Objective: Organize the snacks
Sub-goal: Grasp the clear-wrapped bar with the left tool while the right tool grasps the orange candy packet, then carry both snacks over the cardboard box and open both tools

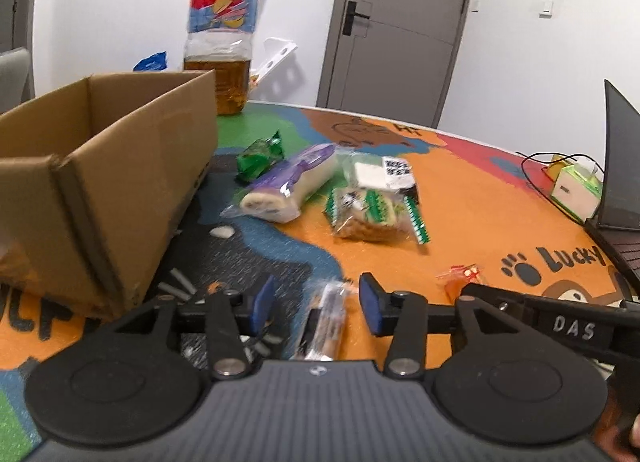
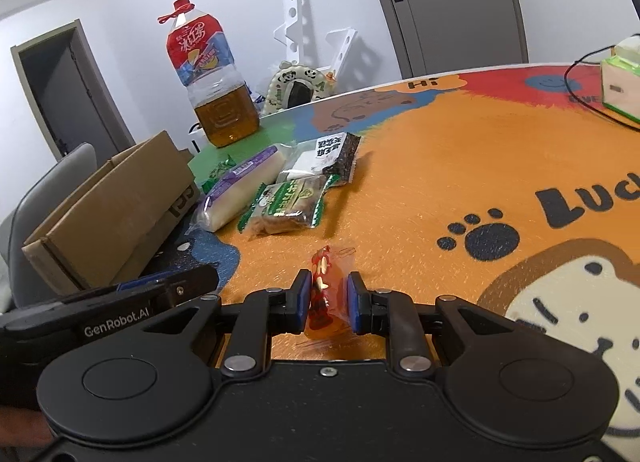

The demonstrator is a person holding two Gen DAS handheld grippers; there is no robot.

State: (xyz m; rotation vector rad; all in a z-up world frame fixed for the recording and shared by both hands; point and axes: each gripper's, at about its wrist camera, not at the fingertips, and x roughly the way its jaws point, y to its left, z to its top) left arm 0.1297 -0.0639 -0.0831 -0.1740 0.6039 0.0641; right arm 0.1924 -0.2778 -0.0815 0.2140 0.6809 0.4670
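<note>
Left fingers (image 1: 370, 308): held apart, a silvery snack bar (image 1: 326, 322) lying untouched between them.
Right fingers (image 2: 302, 294): closed on an orange jelly packet (image 2: 326, 290).
Cardboard box (image 1: 104, 182): beside remaining snacks.

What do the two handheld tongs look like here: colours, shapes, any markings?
Both are black, with round disc housings and silver pivot screws. The left tongs and right tongs have blue pads. White lettering appears on their sides: "GenRobot.AI" on the left one, "DAS" on the right one.
</note>
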